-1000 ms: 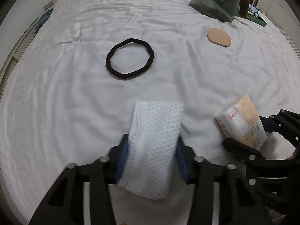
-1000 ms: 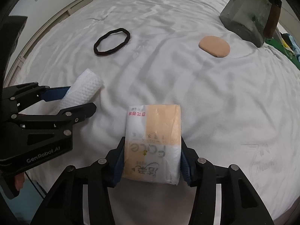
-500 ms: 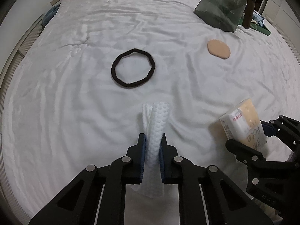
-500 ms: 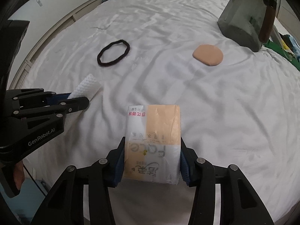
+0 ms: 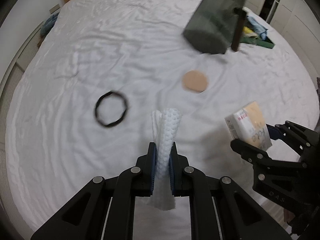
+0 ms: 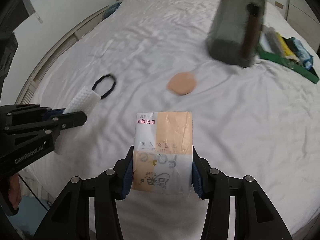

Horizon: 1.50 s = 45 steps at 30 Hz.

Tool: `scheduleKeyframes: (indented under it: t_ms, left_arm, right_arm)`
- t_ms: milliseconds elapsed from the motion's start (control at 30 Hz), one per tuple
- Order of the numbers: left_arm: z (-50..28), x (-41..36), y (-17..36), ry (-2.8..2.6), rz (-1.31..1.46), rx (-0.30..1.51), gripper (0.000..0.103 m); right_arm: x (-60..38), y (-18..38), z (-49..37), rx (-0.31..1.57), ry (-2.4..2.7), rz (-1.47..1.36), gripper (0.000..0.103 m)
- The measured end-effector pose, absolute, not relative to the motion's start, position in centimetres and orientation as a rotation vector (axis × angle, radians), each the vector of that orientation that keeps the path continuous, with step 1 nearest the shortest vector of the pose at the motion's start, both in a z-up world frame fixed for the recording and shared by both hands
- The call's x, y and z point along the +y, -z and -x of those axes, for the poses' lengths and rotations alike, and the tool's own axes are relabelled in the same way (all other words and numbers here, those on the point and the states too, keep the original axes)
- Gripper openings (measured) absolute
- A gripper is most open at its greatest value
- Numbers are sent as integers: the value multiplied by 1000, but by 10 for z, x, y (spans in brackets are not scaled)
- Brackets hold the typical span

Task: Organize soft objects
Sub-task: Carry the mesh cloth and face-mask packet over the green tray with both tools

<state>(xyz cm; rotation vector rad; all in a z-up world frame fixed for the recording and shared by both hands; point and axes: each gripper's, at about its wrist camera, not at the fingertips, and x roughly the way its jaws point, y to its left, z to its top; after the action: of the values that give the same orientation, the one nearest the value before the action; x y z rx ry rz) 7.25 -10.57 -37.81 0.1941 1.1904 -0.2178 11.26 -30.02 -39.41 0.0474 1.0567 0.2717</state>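
- The left gripper (image 5: 162, 156) pinches a white textured cloth (image 5: 166, 132), squeezed narrow between its pads and raised off the white bedsheet (image 5: 80, 60).
- The right gripper (image 6: 162, 172) clamps a tissue pack (image 6: 164, 146) by its sides, also lifted clear of the sheet; from the left wrist it shows at 3 o'clock.
- A black hair band (image 5: 111, 109) lies on the sheet at 10 o'clock of the cloth, a round beige pad (image 5: 195, 81) at 1 o'clock.
- A dark translucent bin (image 5: 216, 18) stands farther off at 1 o'clock.
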Motion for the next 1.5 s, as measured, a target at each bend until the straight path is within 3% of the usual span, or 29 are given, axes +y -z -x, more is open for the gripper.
scheduleKeyframes:
  t_ms: [433, 867, 1167, 1500]
  left_arm:
    - [-118, -281, 346, 419, -151, 1145, 9]
    - [-256, -446, 337, 404, -18, 1016, 9]
    - [-351, -472, 367, 233, 44, 1004, 9]
    - [-382, -469, 415, 112, 35, 1069, 9]
  right_arm:
    - [-486, 349, -154, 987, -62, -54, 48]
    - [-632, 333, -271, 852, 4, 3, 48]
    - [-662, 362, -353, 846, -7, 46, 48]
    - [-675, 409, -427, 908, -3, 47, 48]
